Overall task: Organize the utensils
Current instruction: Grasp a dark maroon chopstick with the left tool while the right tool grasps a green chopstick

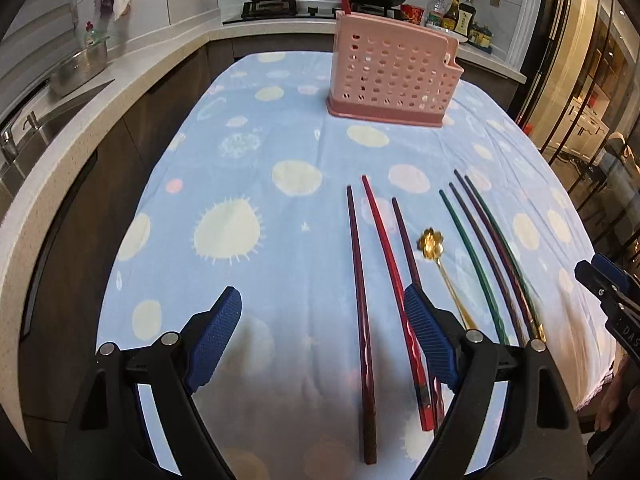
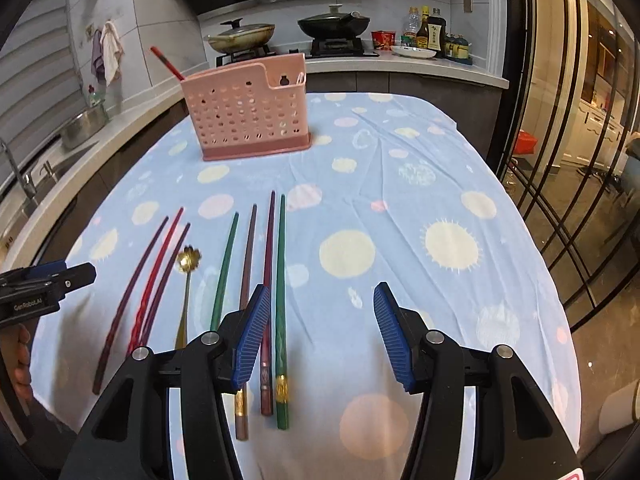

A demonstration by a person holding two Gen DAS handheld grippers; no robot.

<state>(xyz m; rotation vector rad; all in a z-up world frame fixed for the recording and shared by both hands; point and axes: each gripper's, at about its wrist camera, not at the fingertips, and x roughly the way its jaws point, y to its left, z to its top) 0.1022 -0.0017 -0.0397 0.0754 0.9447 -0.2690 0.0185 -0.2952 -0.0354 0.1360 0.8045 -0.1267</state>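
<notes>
While hovering low over the counter (image 1: 280, 120) | left hand-held gripper (image 1: 322, 336) spread wide, empty, straddling dark red chopsticks (image 1: 360, 300) lying lengthwise along its reach | right hand-held gripper (image 2: 322, 332) likewise released, green chopstick (image 2: 281, 300) just inside its left finger | gold spoon (image 2: 186, 280) between both | pink holder (image 1: 390, 76) far ahead.

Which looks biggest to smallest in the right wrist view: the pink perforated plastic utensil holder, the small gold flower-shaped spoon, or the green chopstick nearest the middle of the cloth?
1. Pink perforated plastic utensil holder, though it stands farthest away.
2. Green chopstick, the longest but thin.
3. Small gold flower-shaped spoon, shorter and slimmer.
</notes>
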